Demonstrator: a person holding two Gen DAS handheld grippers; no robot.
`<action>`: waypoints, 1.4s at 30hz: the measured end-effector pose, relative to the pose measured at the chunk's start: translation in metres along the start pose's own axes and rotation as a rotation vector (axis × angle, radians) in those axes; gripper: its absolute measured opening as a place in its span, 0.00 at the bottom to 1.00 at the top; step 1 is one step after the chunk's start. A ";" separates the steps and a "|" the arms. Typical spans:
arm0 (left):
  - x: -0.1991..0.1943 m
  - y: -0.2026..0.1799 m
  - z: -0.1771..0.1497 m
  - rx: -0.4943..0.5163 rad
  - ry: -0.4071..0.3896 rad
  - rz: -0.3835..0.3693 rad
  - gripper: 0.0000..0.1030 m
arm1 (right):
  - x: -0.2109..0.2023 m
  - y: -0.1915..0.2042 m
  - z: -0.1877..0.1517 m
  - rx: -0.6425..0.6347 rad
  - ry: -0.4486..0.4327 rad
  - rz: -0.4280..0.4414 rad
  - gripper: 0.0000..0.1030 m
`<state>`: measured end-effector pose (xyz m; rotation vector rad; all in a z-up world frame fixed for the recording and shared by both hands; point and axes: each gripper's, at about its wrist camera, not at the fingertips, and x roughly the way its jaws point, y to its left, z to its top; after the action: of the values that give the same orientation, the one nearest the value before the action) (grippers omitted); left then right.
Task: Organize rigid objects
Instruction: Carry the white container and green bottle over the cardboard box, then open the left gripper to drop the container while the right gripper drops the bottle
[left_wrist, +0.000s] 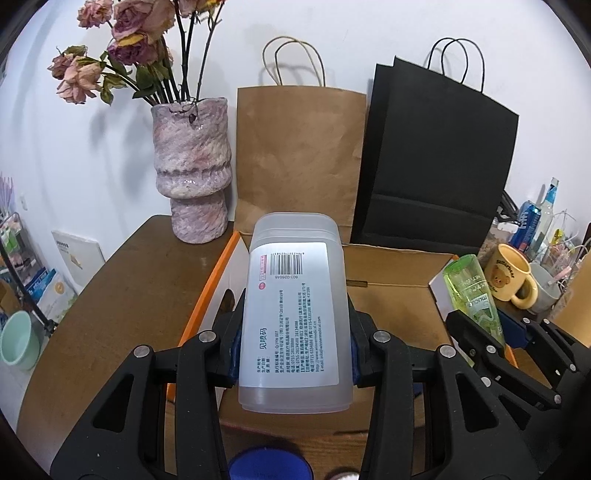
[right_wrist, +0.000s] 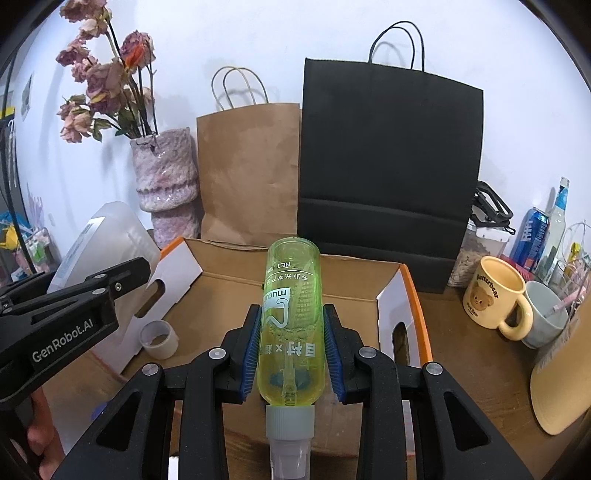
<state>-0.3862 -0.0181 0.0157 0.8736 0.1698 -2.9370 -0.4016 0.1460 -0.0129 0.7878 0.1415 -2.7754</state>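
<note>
You held both grippers side by side, angled down toward the open cardboard box (right_wrist: 295, 291) on the brown table (left_wrist: 122, 295). Your left gripper (left_wrist: 295, 332) was clamped on the clear plastic bottle (left_wrist: 295, 306), its blue pads pressing both sides, the labelled face up and the bottle's base pointing far, over the box's left flap. Your right gripper (right_wrist: 291, 343) gripped the green spray bottle (right_wrist: 291, 317) at mid-body, grey cap toward the camera, base aimed far over the box interior. A roll of tape (right_wrist: 159, 339) lay inside the box, near its left wall.
</note>
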 end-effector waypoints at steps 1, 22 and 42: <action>0.004 0.000 0.001 0.002 0.004 0.003 0.37 | 0.003 0.000 0.000 -0.001 0.004 0.000 0.34; 0.051 0.002 -0.002 0.078 0.058 0.042 0.37 | 0.051 -0.010 -0.017 -0.048 0.130 -0.035 0.34; 0.018 0.002 0.006 0.049 -0.055 0.038 1.00 | 0.041 -0.016 -0.013 -0.010 0.118 -0.036 0.93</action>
<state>-0.4042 -0.0216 0.0102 0.7923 0.0778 -2.9377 -0.4330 0.1551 -0.0453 0.9556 0.1928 -2.7599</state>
